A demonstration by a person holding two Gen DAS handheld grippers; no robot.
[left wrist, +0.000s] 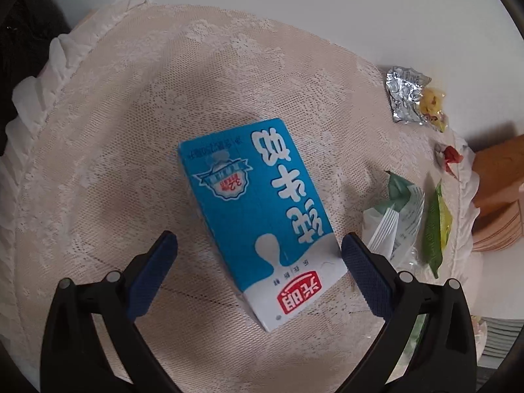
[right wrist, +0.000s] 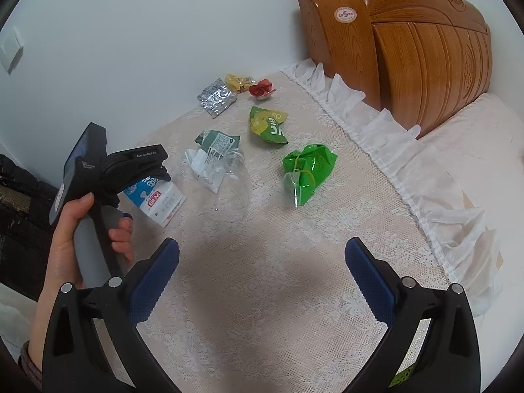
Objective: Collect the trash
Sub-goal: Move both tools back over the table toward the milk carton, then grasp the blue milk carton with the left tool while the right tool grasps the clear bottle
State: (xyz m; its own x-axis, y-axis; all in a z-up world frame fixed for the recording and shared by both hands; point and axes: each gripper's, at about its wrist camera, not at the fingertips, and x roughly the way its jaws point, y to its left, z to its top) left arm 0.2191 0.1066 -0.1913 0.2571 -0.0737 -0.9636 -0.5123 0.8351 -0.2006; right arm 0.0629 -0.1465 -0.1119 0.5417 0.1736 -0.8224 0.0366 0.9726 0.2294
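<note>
A blue and white milk carton [left wrist: 262,209] lies flat on the lace-covered table [left wrist: 131,114]. My left gripper [left wrist: 258,245] is open just above it, its fingers on either side of the carton's white end, not touching. In the right wrist view the left gripper [right wrist: 144,177] hovers over the carton [right wrist: 157,199]. My right gripper [right wrist: 262,252] is open and empty over bare cloth. Ahead lie a clear plastic bottle [right wrist: 234,180], a white-green wrapper [right wrist: 213,150], a green foil bag [right wrist: 308,167], a yellow-green bag [right wrist: 268,124], a silver wrapper [right wrist: 216,96], a yellow wrapper [right wrist: 237,82] and a red wrapper [right wrist: 260,88].
A white wall [right wrist: 131,32] runs behind the table. A carved wooden headboard [right wrist: 409,49] stands at the back right beside a bed [right wrist: 458,150]. A white ruffle [right wrist: 376,124] edges the cloth. Dark clutter [right wrist: 19,196] sits at the left.
</note>
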